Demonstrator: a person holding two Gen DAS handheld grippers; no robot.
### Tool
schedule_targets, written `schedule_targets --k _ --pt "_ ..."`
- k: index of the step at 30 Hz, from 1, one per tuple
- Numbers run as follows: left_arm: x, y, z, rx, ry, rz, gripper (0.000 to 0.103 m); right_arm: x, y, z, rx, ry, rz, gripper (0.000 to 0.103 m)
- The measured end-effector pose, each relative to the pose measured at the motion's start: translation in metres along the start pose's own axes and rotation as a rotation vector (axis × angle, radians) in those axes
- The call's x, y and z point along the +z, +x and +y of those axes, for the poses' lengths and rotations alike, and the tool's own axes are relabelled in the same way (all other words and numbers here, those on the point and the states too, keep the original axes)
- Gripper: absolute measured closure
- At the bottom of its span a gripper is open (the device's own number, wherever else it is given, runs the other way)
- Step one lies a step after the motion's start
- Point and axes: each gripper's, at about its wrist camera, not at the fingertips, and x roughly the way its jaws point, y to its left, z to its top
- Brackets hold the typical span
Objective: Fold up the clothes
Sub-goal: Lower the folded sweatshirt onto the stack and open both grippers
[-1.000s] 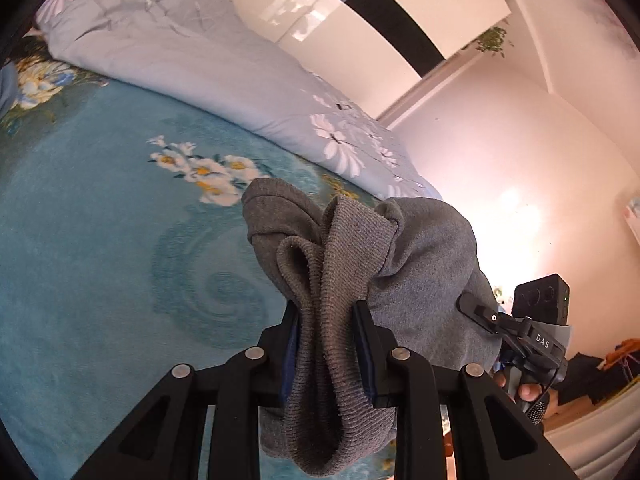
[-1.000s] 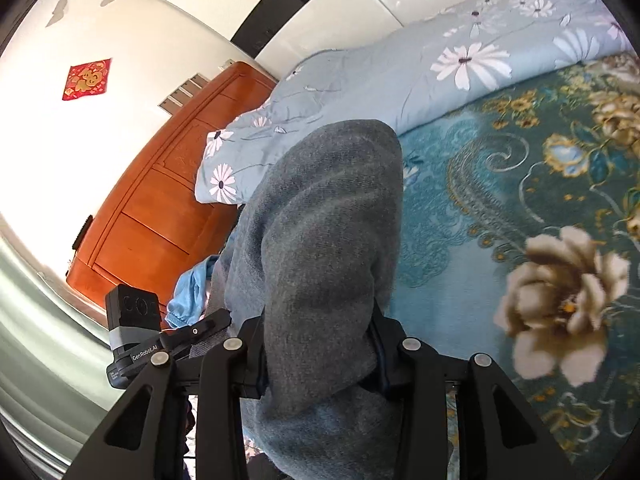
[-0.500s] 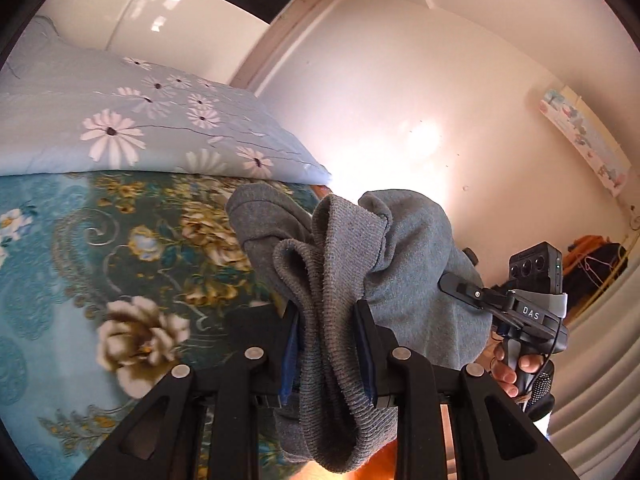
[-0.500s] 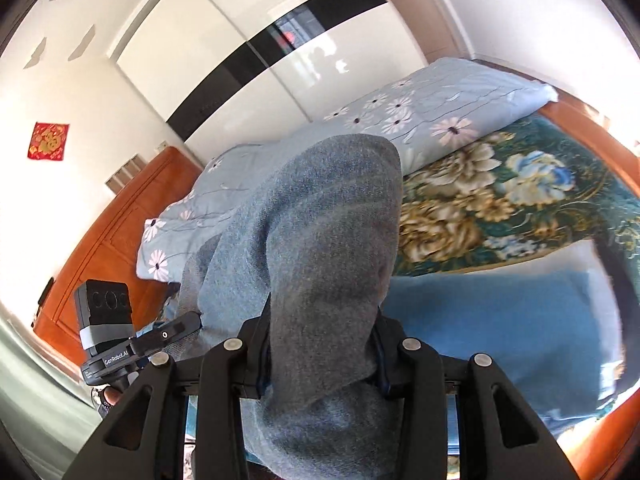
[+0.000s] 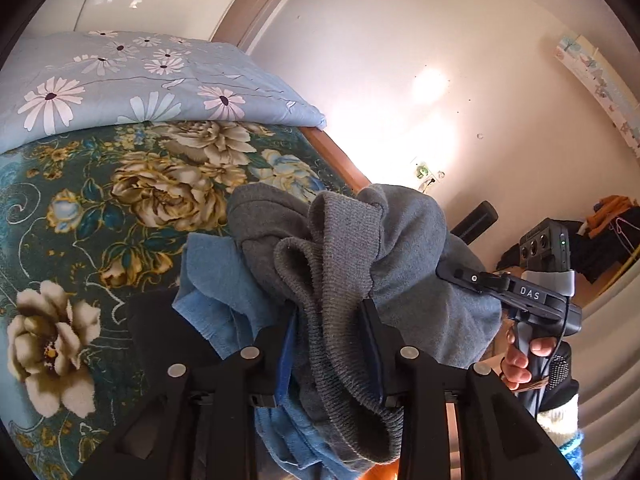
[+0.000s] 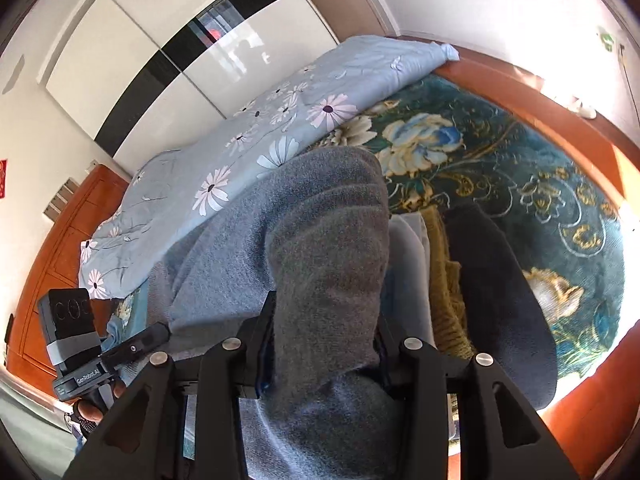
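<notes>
A folded grey knit garment (image 5: 360,248) hangs between both grippers, held above the bed. My left gripper (image 5: 330,344) is shut on its ribbed edge. My right gripper (image 6: 324,344) is shut on the other end of the same grey garment (image 6: 320,240). Under it lies a stack of folded clothes: a blue piece (image 5: 216,280), and in the right wrist view a white piece (image 6: 408,264), a mustard knit (image 6: 444,280) and a dark navy piece (image 6: 504,288). The other hand-held gripper shows at the right in the left wrist view (image 5: 532,300) and at the lower left in the right wrist view (image 6: 84,352).
The bed has a teal floral cover (image 5: 100,208) and a light blue daisy quilt (image 6: 260,140) along its far side. A wooden bed frame (image 6: 560,120) runs along the edge by the wall. A wardrobe (image 6: 180,48) stands behind.
Both grippers have swung the grey garment to the right along the bed, over the stack of folded clothes near the bed's end. Both stay shut on it.
</notes>
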Motion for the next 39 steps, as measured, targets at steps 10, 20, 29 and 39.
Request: schedule_targets --k 10,20,29,39 --pt "-0.001 -0.035 -0.018 -0.012 0.179 0.012 0.053 -0.004 -0.026 0.026 -0.078 -0.122 -0.051 0.049" --pt "0.005 -0.028 -0.084 0.093 0.368 -0.078 0.044 0.017 -0.024 0.084 -0.175 -0.296 -0.096 0.047" --pt "-0.017 0.001 -0.076 0.137 0.39 0.019 0.043 0.014 0.011 0.079 -0.228 -0.252 -0.05 0.047" --pt "-0.019 -0.042 -0.087 0.049 0.368 -0.078 0.039 -0.033 -0.071 0.099 -0.246 -0.337 -0.195 0.047"
